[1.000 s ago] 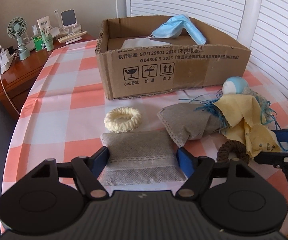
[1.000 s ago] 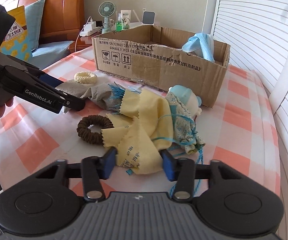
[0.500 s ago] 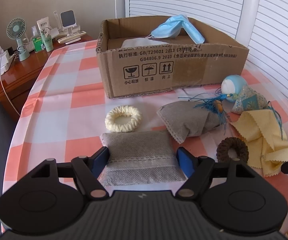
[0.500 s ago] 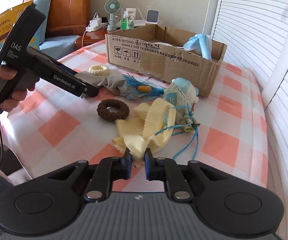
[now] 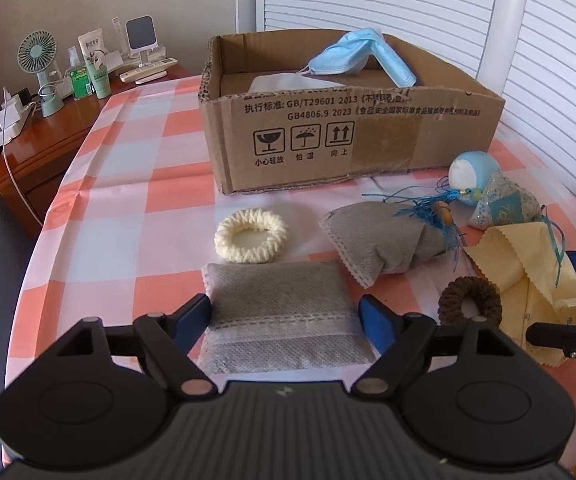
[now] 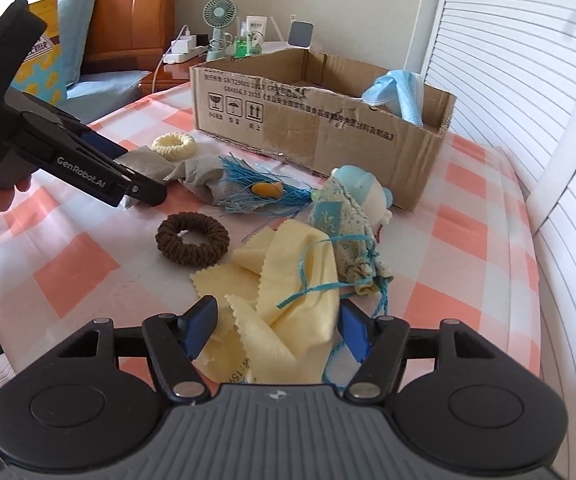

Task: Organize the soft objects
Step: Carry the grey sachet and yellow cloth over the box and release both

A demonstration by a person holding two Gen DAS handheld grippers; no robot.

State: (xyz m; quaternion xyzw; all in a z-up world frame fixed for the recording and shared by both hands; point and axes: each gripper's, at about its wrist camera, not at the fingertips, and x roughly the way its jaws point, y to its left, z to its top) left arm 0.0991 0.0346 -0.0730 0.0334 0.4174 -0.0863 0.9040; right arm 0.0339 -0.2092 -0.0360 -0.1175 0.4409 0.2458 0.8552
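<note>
Holding both tools low over the checked tablecloth (image 5: 135, 208), you have each claw spread wide with nothing gripped. Your left gripper (image 5: 285, 322) straddles the flat grey pouch (image 5: 279, 308): a blue pad sits off each side edge, and whether they touch it you can't tell. Your right gripper (image 6: 275, 330) has its pads either side of the crumpled yellow cloth (image 6: 283, 300), which lies loose between them on the table, not pinched.

Soft items on the table: cream scrunchie (image 5: 251, 235) just behind the flat pouch, second grey pouch (image 5: 376, 240) to its right, rumpled, with a blue tassel (image 5: 434, 210) draped over its far end. Brown scrunchie (image 6: 192, 239) sits between the pouches and the yellow cloth, near the cloth's edge. A small doll with a pale blue head and patterned fabric (image 6: 352, 208) lies touching the cloth's far side, near the box front; a blue cord (image 6: 308, 276) trails across the cloth.

Cardboard box (image 5: 352, 136) stands open at the back of the table. A blue face mask (image 5: 362, 58) hangs over its far rim, something white inside below it. Nightstand past the table's left edge carries a small green fan (image 5: 41, 68) and bottles.
</note>
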